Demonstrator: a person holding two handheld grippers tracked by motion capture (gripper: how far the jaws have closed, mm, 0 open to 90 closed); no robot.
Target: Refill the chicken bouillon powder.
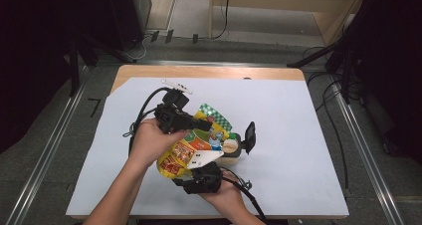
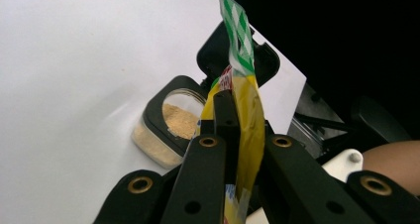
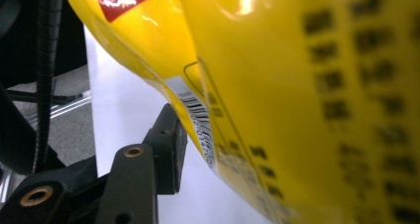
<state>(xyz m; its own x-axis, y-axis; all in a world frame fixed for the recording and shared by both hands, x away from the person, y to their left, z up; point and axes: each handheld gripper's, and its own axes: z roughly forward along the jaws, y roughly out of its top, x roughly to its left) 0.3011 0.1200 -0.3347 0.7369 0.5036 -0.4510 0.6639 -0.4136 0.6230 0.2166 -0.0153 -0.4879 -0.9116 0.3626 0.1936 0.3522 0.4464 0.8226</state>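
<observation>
Two grippers work here: my right gripper (image 1: 203, 179), jaws apart, sits under the yellow plastic seasoning pouch (image 1: 191, 148); my left gripper (image 2: 233, 135) clamps it (tilted) above the open square plastic jar (image 1: 230, 150). Next I tip it further, carefully.

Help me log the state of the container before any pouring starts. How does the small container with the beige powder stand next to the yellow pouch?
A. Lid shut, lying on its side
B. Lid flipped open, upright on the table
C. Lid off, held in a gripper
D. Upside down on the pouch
B: the container stands upright on the white table with its black lid flipped open, and the powder shows through its mouth beside the yellow pouch.
</observation>
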